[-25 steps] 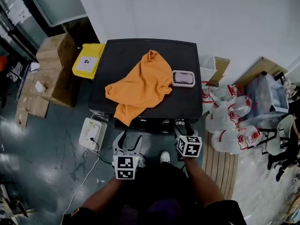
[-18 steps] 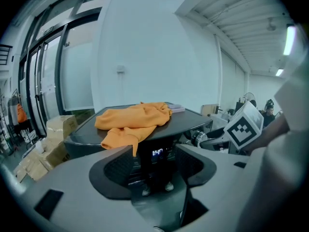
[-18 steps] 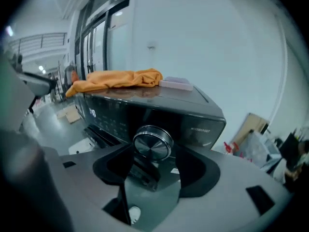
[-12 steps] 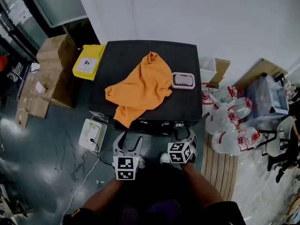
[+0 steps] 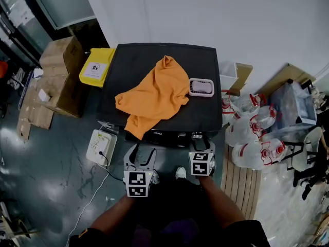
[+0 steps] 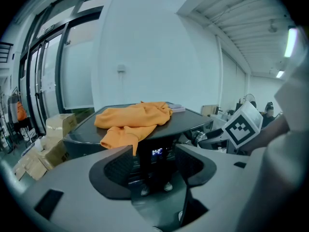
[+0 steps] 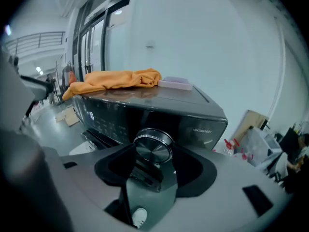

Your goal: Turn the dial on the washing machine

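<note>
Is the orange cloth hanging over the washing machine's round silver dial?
No, the round silver dial is bare between the jaws of the right gripper; the orange cloth lies on the lid.

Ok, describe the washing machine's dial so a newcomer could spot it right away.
Find the dark washing machine against the white wall, an orange cloth draped on top. On its front control panel, toward the right end, sits the dial: the only round, shiny metal knob there.

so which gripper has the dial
The right gripper: its jaws, just closing further, hold the silver dial. The left gripper faces only the display.
</note>
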The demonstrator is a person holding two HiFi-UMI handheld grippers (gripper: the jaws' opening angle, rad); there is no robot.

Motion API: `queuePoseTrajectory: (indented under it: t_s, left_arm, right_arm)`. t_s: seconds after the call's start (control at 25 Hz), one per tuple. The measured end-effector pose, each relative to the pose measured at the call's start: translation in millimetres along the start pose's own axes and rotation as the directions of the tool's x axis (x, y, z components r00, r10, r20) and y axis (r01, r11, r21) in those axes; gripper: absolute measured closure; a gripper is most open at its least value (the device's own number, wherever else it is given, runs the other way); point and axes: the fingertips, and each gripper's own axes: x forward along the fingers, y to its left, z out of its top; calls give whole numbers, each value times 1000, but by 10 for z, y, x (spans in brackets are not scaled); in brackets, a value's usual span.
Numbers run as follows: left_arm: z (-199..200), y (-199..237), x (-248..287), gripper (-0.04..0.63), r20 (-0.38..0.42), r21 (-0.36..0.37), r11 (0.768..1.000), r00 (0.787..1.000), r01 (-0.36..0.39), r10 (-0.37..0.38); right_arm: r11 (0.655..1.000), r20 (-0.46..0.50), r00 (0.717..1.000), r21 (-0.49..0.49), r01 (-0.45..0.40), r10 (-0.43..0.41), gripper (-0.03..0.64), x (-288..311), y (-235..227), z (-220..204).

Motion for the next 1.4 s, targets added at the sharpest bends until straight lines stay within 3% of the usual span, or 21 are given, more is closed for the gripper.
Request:
queuePoseTrajectory:
  t_s: [0.28, 0.48, 0.64, 0.8, 1.0, 1.16, 1.4]
  left_arm:
    - [13, -14, 26, 319, 6, -32, 999, 1000, 13, -13]
    - [2, -54, 41, 319, 10, -39, 999, 1000, 27, -27]
    - [19, -64, 46, 319, 14, -30, 999, 1000, 29, -28]
    - [35, -81, 28, 319, 14, -24, 999, 999, 32, -31]
    - [27, -86, 6, 319, 14, -14, 999, 999, 30, -29]
    - [13, -69, -20, 319, 11, -7, 1000, 1000, 26, -26]
    - [-3, -26, -46, 319, 9, -4, 1000, 1000, 23, -23]
  right_arm:
    - [955, 44, 988, 252, -157, 151, 365, 20, -41, -50]
    - [939, 58, 980, 280, -201, 192, 365, 20, -49, -52]
    - [966, 38, 989, 212, -145, 140, 360, 2, -39, -59]
    - [999, 34, 999, 24, -30, 29, 347, -75, 13, -12]
    - [983, 39, 998, -173, 55, -49, 344, -116, 99, 61]
    - [973, 30, 996, -213, 91, -86, 344, -72, 92, 64]
    - [977, 11, 994, -187, 107, -106, 367, -43, 59, 49]
